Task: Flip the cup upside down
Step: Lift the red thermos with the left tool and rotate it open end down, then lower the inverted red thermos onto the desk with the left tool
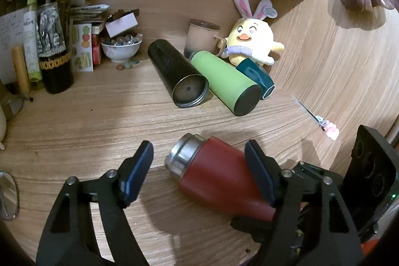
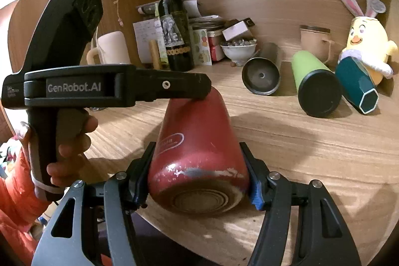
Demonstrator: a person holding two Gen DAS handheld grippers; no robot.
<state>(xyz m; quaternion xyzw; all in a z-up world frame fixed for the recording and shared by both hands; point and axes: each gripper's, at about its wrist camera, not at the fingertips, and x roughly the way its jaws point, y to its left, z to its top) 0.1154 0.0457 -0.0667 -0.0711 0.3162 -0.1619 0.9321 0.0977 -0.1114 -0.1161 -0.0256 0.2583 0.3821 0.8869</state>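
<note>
The scuffed red metal cup (image 2: 197, 153), steel-rimmed, lies tilted over the wood-grain counter (image 2: 311, 153), its base clamped in the right claw (image 2: 198, 173); the left claw (image 1: 199, 166) gapes around its body.

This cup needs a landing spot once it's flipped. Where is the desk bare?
Bare wood lies left of the red cup, between the wine bottle and the black tumbler. Crowded: the back wall clutter and the tumblers by the plush chick.

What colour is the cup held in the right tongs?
Red cup, with a worn, chipped base edge and a bare steel neck; the right wrist view shows it best.
</note>
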